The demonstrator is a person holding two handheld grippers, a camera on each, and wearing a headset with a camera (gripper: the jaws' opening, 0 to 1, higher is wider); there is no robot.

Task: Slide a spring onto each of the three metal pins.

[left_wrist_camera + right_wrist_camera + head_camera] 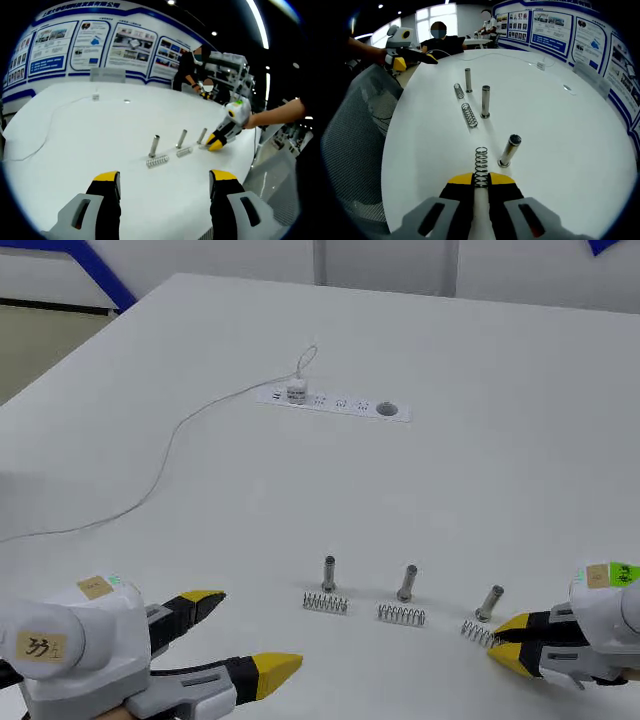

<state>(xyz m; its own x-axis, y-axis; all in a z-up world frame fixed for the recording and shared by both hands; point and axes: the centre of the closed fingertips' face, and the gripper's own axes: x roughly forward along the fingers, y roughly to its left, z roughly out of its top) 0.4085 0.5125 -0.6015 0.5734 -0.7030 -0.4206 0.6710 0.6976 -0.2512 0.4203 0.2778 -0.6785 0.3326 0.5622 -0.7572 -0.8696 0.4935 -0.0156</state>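
The right hand-held gripper (481,182) pinches one end of the right spring (481,162), lying on the worktop (480,470) beside the right pin (509,150); the left hand-held gripper (250,632) hangs spread at near left, well apart.

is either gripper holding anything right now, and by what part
The right gripper pinches the spring beside the rightmost pin by its near end. The left gripper is open, holding nothing.

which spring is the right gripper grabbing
The rightmost spring in the head view, beside the rightmost pin: its end is pinched between the right gripper's yellow tips. The middle spring and leftmost spring lie free.
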